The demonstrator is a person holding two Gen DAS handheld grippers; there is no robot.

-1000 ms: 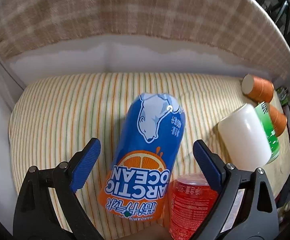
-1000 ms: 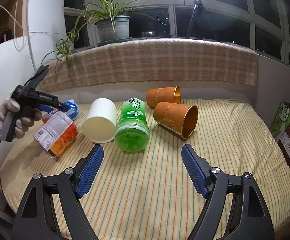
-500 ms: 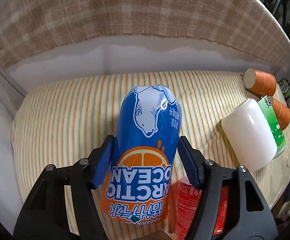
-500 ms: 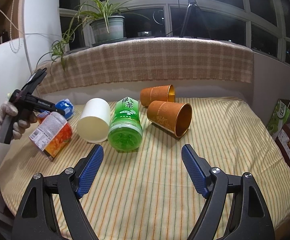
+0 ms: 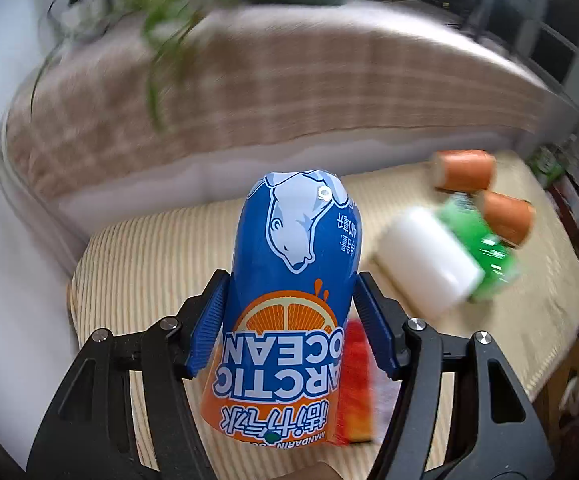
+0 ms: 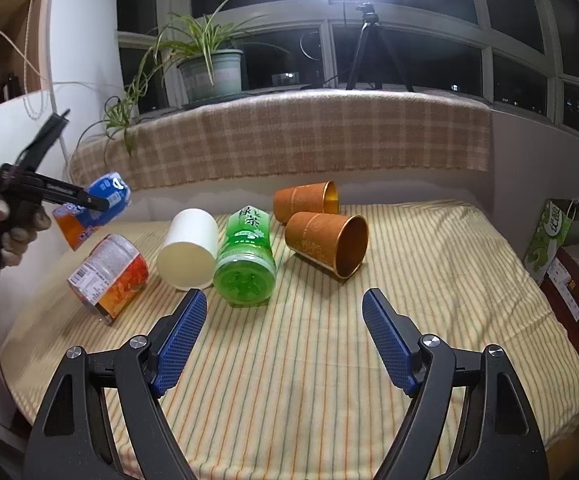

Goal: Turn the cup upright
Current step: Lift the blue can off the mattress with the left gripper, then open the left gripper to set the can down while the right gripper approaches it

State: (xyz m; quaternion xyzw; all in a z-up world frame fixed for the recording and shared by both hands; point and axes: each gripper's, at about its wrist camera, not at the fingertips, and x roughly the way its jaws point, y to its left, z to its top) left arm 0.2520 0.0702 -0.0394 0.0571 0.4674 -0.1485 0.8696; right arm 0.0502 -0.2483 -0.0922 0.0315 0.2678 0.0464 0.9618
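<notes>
The left gripper point(image 5: 289, 320) is pinching the blue cup point(image 5: 289, 280) across its lower body, one blue pad on each side. In the left wrist view the cup is filling the centre of the frame, its long axis running up the frame in line with the fingers. Its printed lettering is reading upside down, and its wider orange end is sitting nearest the camera at the bottom. In the right wrist view the same cup is appearing at the left edge of the frame, held clear above the striped cloth point(image 6: 309, 360) and tilted, blue end up and to the right.

The right gripper point(image 6: 281, 340) is hanging with its fingers spread and nothing between them, at the bottom centre of its frame. It is well apart from the blue cup, so the left hand point(image 6: 5, 228) is the nearer one and is doing the work.

Judgement: the cup is being carried through the turn, and the coming move is depending on rotating that long axis to vertical before lowering the base to the cloth. Whether the cup holds anything cannot be told.

Other containers are lying on their sides in mid-frame:
- a red-labelled jar point(image 6: 109, 276), contents not readable;
- a white cup point(image 6: 189, 252);
- a green bottle point(image 6: 245, 256);
- two orange cups point(image 6: 325, 244), both showing empty gold interiors.
</notes>
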